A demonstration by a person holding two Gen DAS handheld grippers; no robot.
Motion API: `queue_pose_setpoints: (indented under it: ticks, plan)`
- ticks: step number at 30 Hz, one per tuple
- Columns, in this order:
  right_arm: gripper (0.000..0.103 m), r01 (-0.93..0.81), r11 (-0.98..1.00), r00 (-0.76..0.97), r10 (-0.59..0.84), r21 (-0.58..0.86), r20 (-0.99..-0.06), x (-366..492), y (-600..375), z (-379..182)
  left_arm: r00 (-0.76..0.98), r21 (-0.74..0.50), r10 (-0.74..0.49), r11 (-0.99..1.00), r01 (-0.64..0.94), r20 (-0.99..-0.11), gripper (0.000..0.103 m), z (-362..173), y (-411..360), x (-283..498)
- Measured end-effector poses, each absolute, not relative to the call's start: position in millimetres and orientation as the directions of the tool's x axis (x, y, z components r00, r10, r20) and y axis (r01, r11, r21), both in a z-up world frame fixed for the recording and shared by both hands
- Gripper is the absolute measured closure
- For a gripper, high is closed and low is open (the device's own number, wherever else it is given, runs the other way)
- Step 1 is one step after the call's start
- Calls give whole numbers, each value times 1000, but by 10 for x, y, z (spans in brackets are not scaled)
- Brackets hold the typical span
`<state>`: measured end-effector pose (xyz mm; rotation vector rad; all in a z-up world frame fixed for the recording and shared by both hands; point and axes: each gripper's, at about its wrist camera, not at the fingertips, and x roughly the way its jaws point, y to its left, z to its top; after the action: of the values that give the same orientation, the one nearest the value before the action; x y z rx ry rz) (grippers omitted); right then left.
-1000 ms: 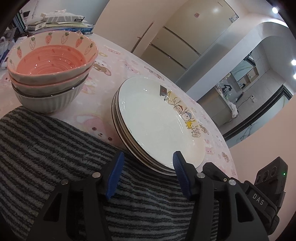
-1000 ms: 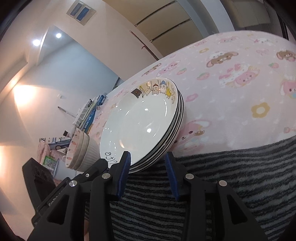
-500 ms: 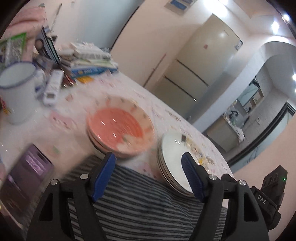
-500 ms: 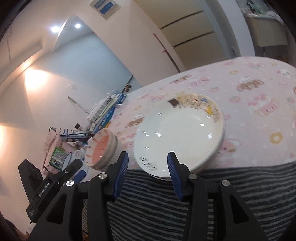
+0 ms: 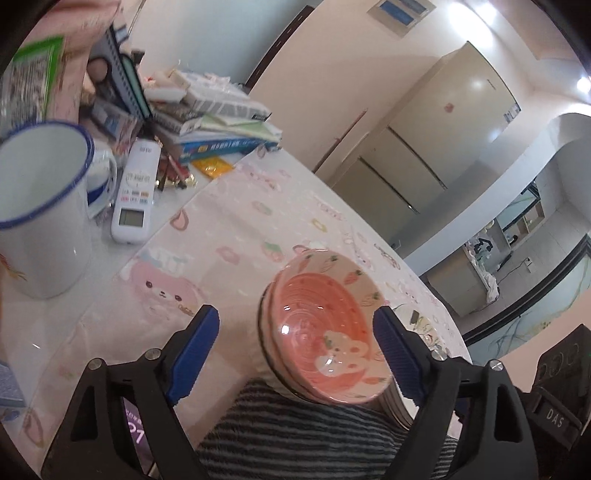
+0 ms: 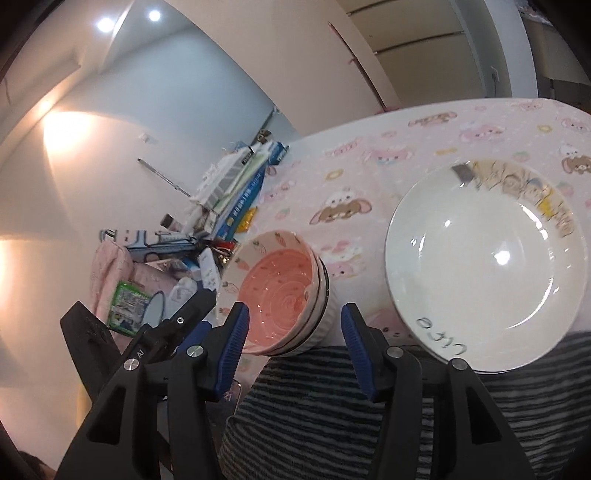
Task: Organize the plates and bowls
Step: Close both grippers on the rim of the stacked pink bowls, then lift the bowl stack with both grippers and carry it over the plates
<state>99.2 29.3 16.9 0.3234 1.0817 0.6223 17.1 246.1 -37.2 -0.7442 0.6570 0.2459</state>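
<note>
Both claws spread, holding nothing: left claw (image 5: 295, 354), right claw (image 6: 293, 345). Bowl stack (image 6: 286, 291) beside plate stack (image 6: 487, 251) on worktop (image 6: 424, 147). Glazed ceramic, slippery and chippable; I'd pinch at the rim

Pale cream walls (image 5: 332, 74) all round, ceiling vent panel (image 5: 400, 13) up top. Tall beige fridge (image 5: 436, 140) straight ahead past the left claw, small pink sticker on its door. Dark door frame (image 5: 280, 48) left of it. Arched opening (image 5: 546, 155) to the right leads to a kitchen counter (image 5: 480, 273) and a dark-framed glass door (image 5: 543, 291). Ceiling spotlights (image 6: 127, 20) up left of the right claw, warm glow on the wall (image 6: 66, 129) below them. Table under a pink cartoon tablecloth (image 6: 424, 140); striped grey towel (image 6: 332, 413) just ahead of the claw tips.
</note>
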Motion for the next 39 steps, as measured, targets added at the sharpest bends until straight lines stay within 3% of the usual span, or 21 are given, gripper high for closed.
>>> queue_pose_setpoints:
  ticks: [9, 21, 31, 35, 39]
  plan:
    - [49, -179, 781, 231, 624, 598, -746, 1096, 592, -453, 804, -661, -111, 641, -391, -584, 27, -728, 2638, 167]
    - [50, -50, 654, 183, 749, 755, -636, 1243, 507, -816, 730, -674, -231, 624, -396, -643, 49, -979, 2572, 425]
    - [51, -55, 623, 201, 773, 780, -602, 1253, 505, -863, 759, -741, -262, 545, -393, -596, 54, -1054, 2613, 322]
    - [58, -123, 705, 229, 705, 699, -671, 1164, 570, -772, 753, -712, -240, 580, -395, -613, 59, -1015, 2551, 320]
    - [66, -112, 714, 237, 695, 691, -679, 1187, 549, -799, 753, -699, -223, 594, -399, -619, 62, -1000, 2528, 310]
